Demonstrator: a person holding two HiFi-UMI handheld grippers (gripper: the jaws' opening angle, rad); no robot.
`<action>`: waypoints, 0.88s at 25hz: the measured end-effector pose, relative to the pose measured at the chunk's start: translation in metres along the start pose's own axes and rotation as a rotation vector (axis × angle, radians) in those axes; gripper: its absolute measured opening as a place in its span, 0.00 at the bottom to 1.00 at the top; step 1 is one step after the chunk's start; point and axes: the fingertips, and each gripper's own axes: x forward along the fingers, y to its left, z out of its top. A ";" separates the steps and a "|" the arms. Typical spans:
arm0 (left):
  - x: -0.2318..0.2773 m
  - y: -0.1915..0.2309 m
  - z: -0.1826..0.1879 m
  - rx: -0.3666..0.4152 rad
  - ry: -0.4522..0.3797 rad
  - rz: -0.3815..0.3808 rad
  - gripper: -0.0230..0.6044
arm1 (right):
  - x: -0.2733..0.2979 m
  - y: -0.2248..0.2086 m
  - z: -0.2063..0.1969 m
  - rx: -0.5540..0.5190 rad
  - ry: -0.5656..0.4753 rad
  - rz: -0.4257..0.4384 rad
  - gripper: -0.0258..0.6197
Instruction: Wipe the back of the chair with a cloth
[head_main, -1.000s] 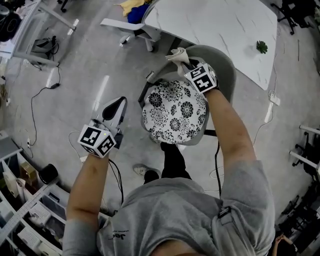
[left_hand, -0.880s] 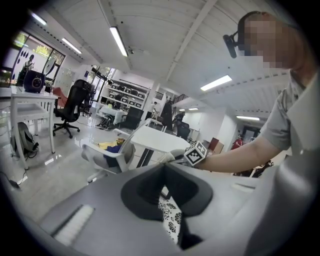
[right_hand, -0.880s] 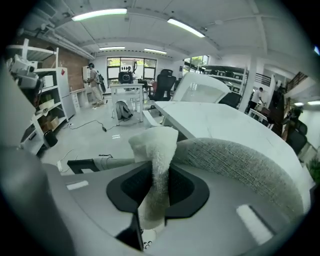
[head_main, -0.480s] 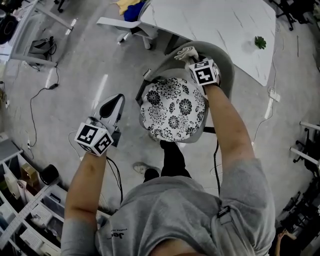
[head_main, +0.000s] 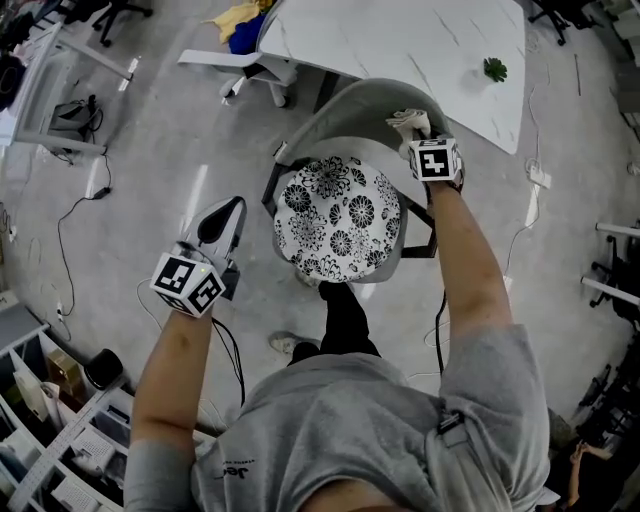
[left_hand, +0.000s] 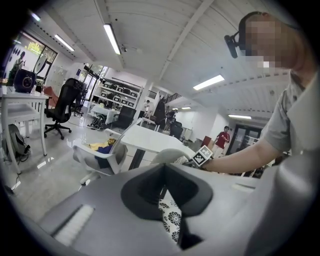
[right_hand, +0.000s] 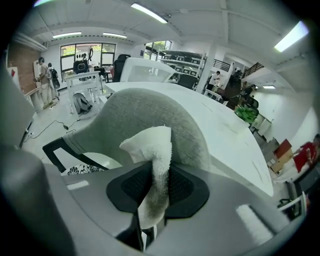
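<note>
White cloth (head_main: 408, 121) sits clamped in my right fingers (head_main: 421, 140), arm stretched forward, against the right rim of the chair back (head_main: 340, 105); my left fingers (head_main: 224, 214), together and empty, hang left of the seat (head_main: 338, 220).

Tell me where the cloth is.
In the head view, the cloth is clamped in the right gripper at the right end of the grey chair back, just short of the white table.
</note>
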 end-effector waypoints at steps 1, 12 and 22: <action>0.000 -0.002 0.000 0.001 -0.002 -0.005 0.13 | -0.003 -0.006 -0.007 0.013 0.005 -0.015 0.15; -0.021 -0.006 0.004 0.005 -0.027 -0.022 0.13 | -0.060 -0.052 -0.055 0.123 0.046 -0.139 0.15; -0.003 0.007 -0.002 0.013 -0.013 0.004 0.13 | -0.015 0.130 0.020 -0.394 -0.119 0.353 0.15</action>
